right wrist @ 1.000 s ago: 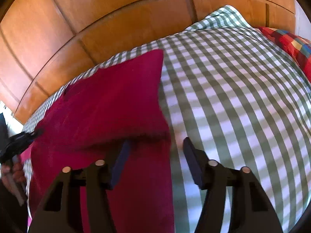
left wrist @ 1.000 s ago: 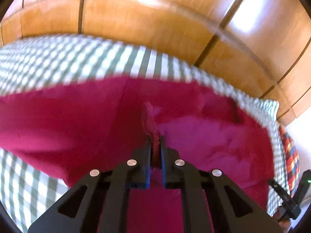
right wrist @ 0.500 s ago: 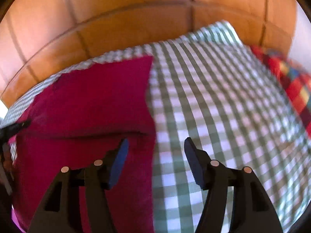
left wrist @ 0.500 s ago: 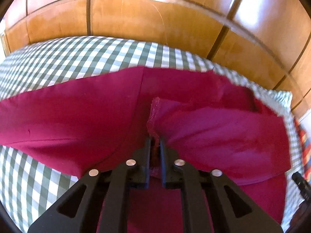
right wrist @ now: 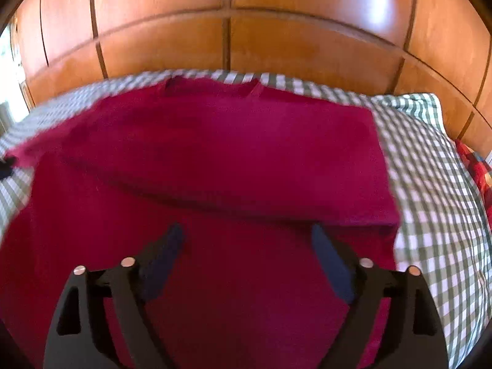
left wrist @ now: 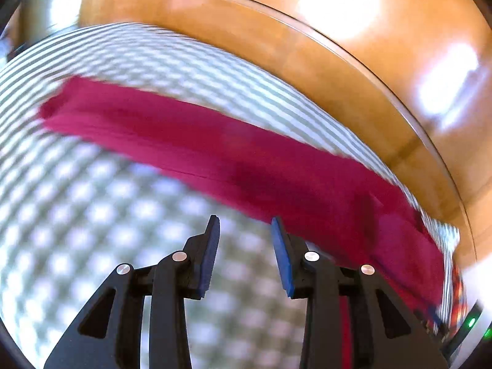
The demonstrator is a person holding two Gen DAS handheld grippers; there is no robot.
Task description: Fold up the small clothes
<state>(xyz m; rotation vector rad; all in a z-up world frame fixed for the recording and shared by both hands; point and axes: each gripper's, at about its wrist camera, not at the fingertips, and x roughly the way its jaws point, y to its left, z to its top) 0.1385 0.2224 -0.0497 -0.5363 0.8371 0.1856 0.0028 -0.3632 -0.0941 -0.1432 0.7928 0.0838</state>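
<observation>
A crimson shirt (right wrist: 215, 160) lies flat on a green-and-white checked bed cover (right wrist: 430, 184), its right sleeve side folded inward. My right gripper (right wrist: 246, 240) hovers over the shirt's lower part; its jaws are opening wide and nothing is between them. In the left wrist view the shirt (left wrist: 246, 160) is a blurred red band across the cover (left wrist: 92, 215). My left gripper (left wrist: 244, 226) sits over bare checked cloth just short of the shirt's edge. Its jaws are opening, with nothing between the blue pads (left wrist: 281, 255).
A wooden panelled headboard (right wrist: 233, 37) runs behind the bed. A red patterned cloth (right wrist: 473, 166) lies at the far right edge of the bed. The other gripper's dark tip (right wrist: 6, 166) shows at the left border of the right wrist view.
My left gripper has let go of the pinched shirt fabric, opened and swung sideways off the shirt. My right gripper has opened wider and moved from the shirt's right edge to over its middle.
</observation>
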